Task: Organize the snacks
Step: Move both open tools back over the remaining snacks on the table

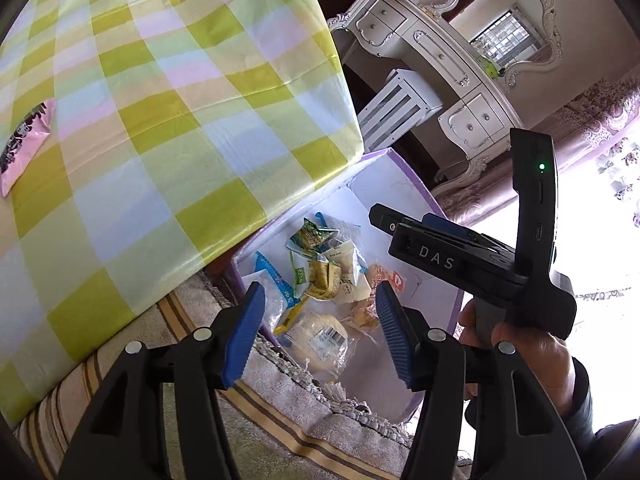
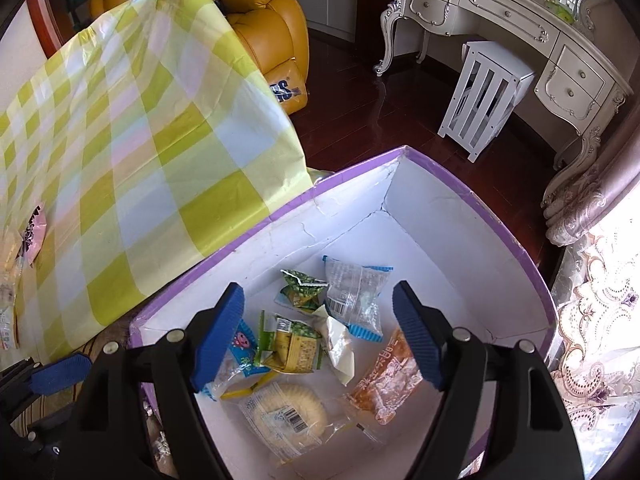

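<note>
A white box with a purple rim [image 2: 452, 216] stands on the floor beside the table and holds several snacks. Among them are a round pale cake in clear wrap [image 2: 288, 404], green packets [image 2: 298, 344], a clear blue-edged packet [image 2: 354, 300] and an orange packet [image 2: 384, 376]. My right gripper [image 2: 320, 336] hangs open over the box with nothing between its blue pads. My left gripper [image 1: 320, 332] is also open above the box [image 1: 404, 196], over the round cake [image 1: 316, 340], and grips nothing. A pink packet [image 1: 24, 140] lies on the checked tablecloth [image 1: 160, 120].
A hand [image 1: 520, 344] holds the other gripper to the right in the left wrist view. More wrapped snacks [image 2: 8, 304] lie at the table's left edge. A striped rug [image 1: 280, 432], a white slatted stool [image 2: 484, 96], an ornate dresser [image 2: 500, 12] and a yellow armchair [image 2: 272, 24] surround the spot.
</note>
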Demonstrator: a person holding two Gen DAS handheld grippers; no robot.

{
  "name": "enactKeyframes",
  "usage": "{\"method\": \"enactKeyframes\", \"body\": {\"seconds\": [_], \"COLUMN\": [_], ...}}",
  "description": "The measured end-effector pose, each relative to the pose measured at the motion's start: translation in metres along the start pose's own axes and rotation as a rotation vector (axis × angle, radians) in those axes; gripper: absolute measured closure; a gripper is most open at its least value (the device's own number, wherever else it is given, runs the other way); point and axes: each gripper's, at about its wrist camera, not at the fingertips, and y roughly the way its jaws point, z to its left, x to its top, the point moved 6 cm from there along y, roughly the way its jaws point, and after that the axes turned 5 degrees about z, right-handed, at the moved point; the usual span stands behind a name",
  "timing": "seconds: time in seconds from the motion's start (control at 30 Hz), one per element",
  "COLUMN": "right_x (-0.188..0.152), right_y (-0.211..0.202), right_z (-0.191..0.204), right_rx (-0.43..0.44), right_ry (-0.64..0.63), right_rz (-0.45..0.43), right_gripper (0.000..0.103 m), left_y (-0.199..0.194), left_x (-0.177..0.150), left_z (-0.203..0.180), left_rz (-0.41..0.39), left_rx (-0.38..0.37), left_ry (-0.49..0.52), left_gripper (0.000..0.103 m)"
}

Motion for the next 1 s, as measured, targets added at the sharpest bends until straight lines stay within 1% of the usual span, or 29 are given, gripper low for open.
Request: {"method": "enactKeyframes", "body": {"seconds": [0.2,0.53,0.73,0.9,1.0], "right_x": [0.001,0.0,-0.003,-0.007,-0.01], "right_y": [-0.006,-0.02,-0.023,-0.029,-0.031], "right_z": [0.03,0.083,0.116,0.146,0.163], "right_rx": [0.026,0.081,0.112,0.15,0.169], "right_ry": [-0.041,-0.119,-0.166,-0.218,-0.249], "right_rz": [-0.005,-0.016,-0.013,-0.019,-0.018], "right_gripper": [0.026,0.026,0.026,0.026,0.026], "left_y": [-0.026,-0.075,-0.098,-0.114,-0.123], "left_x": [0.005,0.006,-0.004,-0.015,-0.022], "left_z": [0.025,0.081,0.112,0.136,0.147], "left_rz": [-0.083,-0.215,-0.256,-0.283,-0.3], "left_rx": [0.087,0.242,0.275,0.28,0.304], "left_ry": [-0.027,-0.104,-0.171,-0.233,-0.26], "left_gripper": [0.04,0.037,0.037,0.037,0.037]}}
